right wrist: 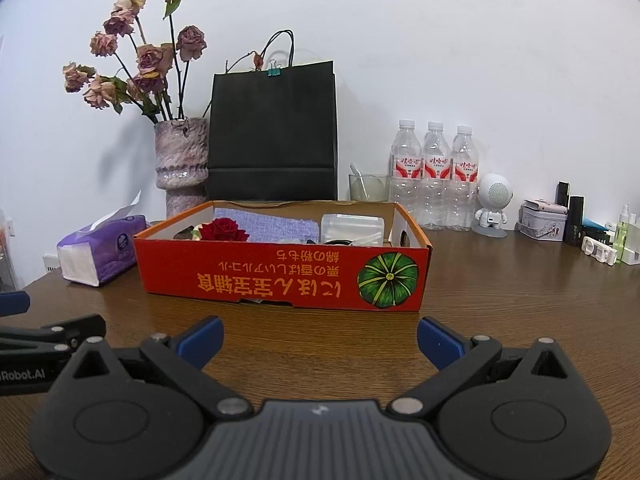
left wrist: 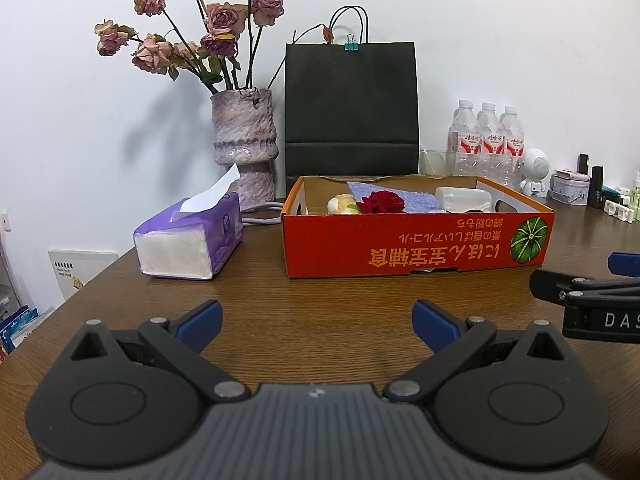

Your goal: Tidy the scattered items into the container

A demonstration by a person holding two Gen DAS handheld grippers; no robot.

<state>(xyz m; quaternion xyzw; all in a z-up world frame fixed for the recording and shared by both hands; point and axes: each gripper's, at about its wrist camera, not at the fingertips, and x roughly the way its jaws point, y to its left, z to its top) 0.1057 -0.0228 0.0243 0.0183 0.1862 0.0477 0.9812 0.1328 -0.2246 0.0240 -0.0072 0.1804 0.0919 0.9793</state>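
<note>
Ahead of right gripper, on table: box, holding rose, cloth, tub. Left of box: tissues. Behind box: bag, vase further left, bottles to the right. Left gripper alongside, on the left.

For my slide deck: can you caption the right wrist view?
Open right gripper hovers before the red cardboard box holding a red rose, cloth and clear container.

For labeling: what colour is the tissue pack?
Purple tissue pack, white ends; clearest in left wrist view.
</note>
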